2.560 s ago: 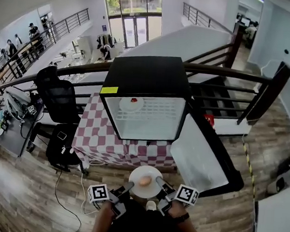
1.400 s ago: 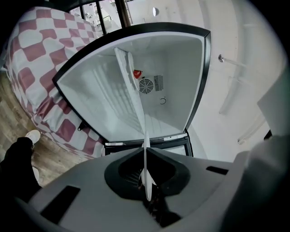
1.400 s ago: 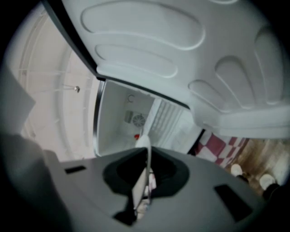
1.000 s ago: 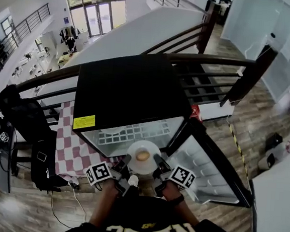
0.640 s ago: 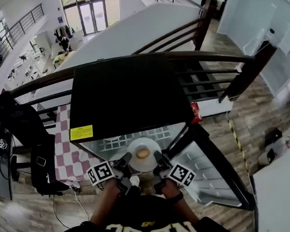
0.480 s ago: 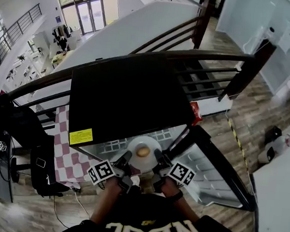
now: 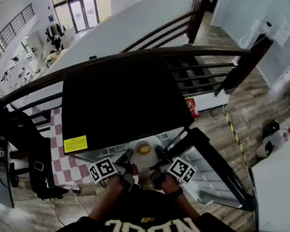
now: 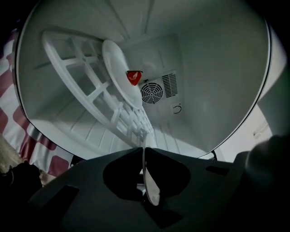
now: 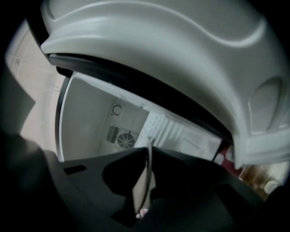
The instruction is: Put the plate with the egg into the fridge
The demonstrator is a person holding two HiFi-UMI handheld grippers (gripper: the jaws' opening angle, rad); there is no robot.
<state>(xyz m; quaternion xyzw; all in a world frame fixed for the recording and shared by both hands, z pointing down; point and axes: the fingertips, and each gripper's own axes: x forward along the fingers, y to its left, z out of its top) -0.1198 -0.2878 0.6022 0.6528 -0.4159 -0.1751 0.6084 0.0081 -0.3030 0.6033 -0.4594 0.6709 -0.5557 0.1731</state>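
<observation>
The left claw (image 7: 126, 160) and the right claw (image 7: 158, 156) are both pinched shut on the rim of the plate (image 7: 142, 159). The egg (image 7: 143, 148) sits on it. The plate is at the open front of the fridge (image 7: 121, 96), just under its black top.

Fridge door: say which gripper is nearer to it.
Right. The right gripper, shut on the plate at its right rim, is just beside the open door; the left gripper holds the opposite rim, with the plate between it and the door.
</observation>
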